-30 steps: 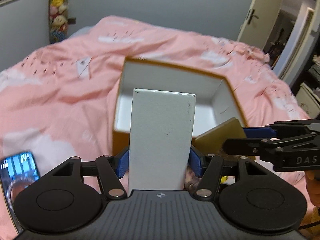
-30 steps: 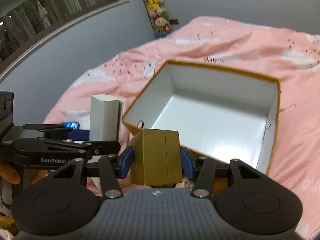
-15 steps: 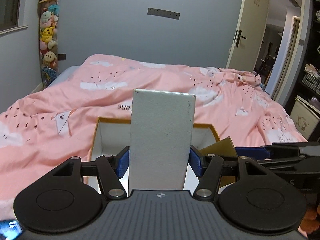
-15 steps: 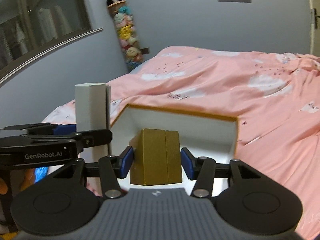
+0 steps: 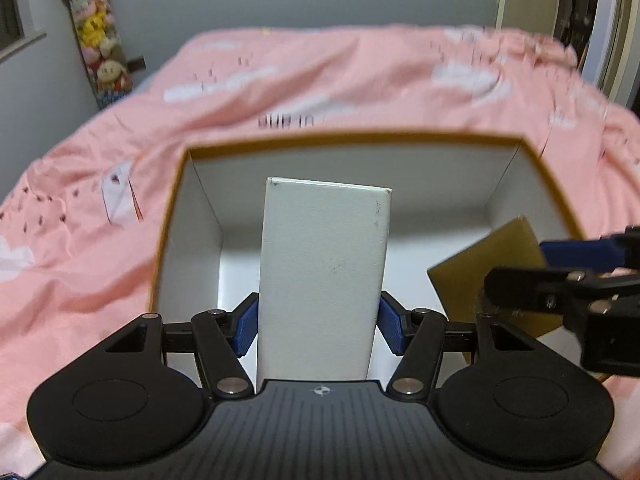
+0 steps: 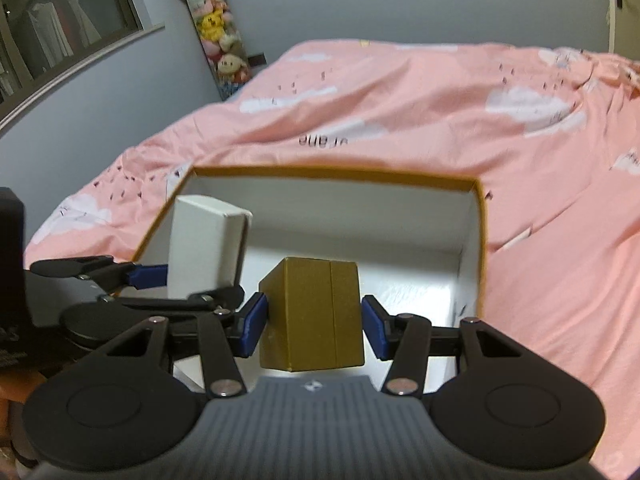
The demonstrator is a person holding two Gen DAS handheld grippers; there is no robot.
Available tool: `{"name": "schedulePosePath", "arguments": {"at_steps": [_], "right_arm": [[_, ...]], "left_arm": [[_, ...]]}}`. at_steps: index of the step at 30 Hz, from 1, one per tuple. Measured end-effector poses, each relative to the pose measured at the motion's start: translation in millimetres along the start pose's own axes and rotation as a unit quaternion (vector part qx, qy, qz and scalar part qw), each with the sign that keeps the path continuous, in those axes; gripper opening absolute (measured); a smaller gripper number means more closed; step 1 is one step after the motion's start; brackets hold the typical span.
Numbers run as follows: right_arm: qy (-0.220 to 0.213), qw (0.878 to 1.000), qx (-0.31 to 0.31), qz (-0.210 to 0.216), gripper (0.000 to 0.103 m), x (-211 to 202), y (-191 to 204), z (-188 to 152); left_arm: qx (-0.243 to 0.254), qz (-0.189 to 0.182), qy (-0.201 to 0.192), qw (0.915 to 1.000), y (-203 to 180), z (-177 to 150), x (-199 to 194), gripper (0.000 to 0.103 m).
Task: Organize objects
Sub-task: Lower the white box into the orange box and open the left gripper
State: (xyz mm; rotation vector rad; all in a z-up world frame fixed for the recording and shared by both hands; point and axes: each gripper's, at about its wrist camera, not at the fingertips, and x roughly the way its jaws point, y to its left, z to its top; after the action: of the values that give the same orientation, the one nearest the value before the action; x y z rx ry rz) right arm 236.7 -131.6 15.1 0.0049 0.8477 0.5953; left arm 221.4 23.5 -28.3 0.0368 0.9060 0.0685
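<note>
Blue pads point(image 5: 245, 326) of the left hand-held gripper point(image 5: 318, 326) press both sides of a tall white carton point(image 5: 322, 276), which stands upright between them and reaches forward over the open storage box point(image 5: 172, 216). It is plain and matte, with faint scuffs and a small dark mark at its top corner. Seen from the right wrist, the same white carton point(image 6: 206, 246) rises at the box's left wall. The right hand-held gripper point(image 6: 312, 326) is clamped on a smaller gold box point(image 6: 312, 316), squat and cube-like, with a vertical seam down its front face; it hangs over the near part of the storage box's white floor. From the left wrist, that gold box point(image 5: 486, 276) sits to the right of the white carton, apart from it. The storage box has white inner walls and a mustard rim, and rests on a bed with a pink cloud-print duvet point(image 6: 420, 96). Beyond, a column of plush toys point(image 6: 216, 36) stands against the grey wall.
</note>
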Motion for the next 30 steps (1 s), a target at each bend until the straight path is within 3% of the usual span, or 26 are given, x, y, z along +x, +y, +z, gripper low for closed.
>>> {"name": "schedulePosePath", "arguments": {"at_steps": [6,12,20,25,30], "right_arm": [[0.027,1.000,0.013,0.002,0.054,26.2,-7.2,1.1],[0.043,0.999,0.012,0.009,0.054,39.3,-8.0,0.7],[0.053,0.998,0.014,0.018,0.054,41.8,-7.6,1.0],[0.056,0.998,0.015,0.023,0.054,41.3,-7.1,-0.9],[0.058,0.998,0.014,0.025,0.054,37.9,-6.2,-1.5]], "left_arm": [[0.026,0.027,0.043,0.9984,-2.0,-7.5,19.4,0.070],[0.051,0.052,0.061,0.9955,-7.2,-6.6,29.0,0.070],[0.103,0.104,0.104,0.9838,-22.4,-10.1,42.2,0.071],[0.137,0.121,0.122,0.9755,-30.5,-14.7,46.4,0.074],[0.145,0.117,0.134,0.9733,-31.8,-17.2,46.5,0.075]]}}
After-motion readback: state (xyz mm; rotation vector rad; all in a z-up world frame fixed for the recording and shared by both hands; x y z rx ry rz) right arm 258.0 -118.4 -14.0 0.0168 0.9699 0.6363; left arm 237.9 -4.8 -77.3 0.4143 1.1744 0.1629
